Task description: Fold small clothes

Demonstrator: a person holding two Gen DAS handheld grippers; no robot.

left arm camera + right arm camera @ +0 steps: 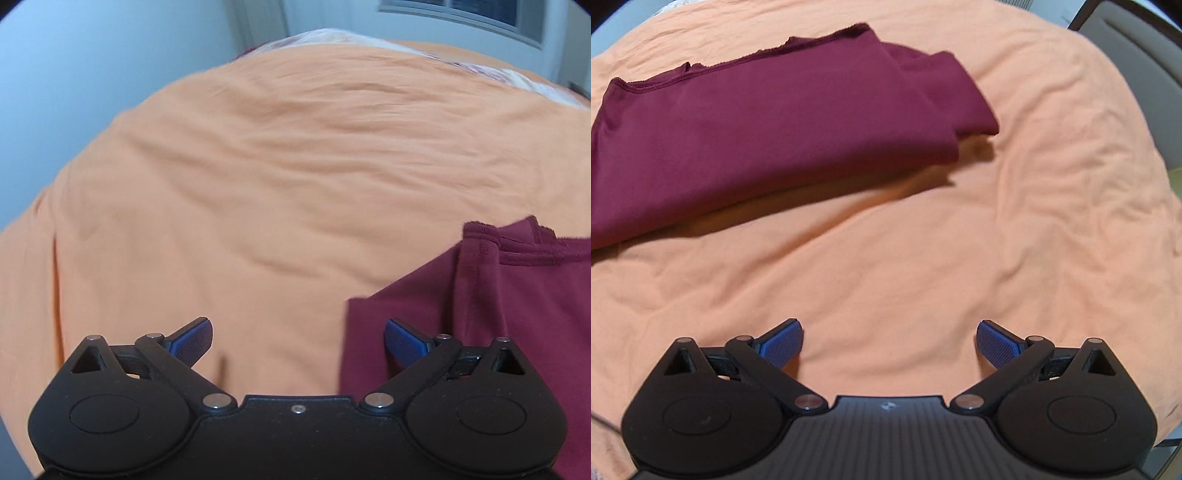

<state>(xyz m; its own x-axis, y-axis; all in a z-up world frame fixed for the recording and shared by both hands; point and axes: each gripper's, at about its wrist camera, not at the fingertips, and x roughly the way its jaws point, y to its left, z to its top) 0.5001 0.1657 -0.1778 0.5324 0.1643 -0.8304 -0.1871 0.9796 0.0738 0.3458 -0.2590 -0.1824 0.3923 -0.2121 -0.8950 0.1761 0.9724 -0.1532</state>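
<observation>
A dark red garment (768,129) lies folded into a rough rectangle on the orange sheet (960,240), its stitched hem along the far edge and a thicker fold at its right end. The right gripper (889,341) hangs over bare sheet near the garment's near edge, spread wide and empty. The left gripper (298,339) is likewise spread and empty beside the garment's left edge (480,314).

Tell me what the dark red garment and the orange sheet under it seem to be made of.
The garment looks like a thin, smooth knit, perhaps stretchy: matte sheen, soft folds, stitched hems. The sheet looks like woven cotton, matte, with many fine creases. Neither can be confirmed by look alone.
</observation>
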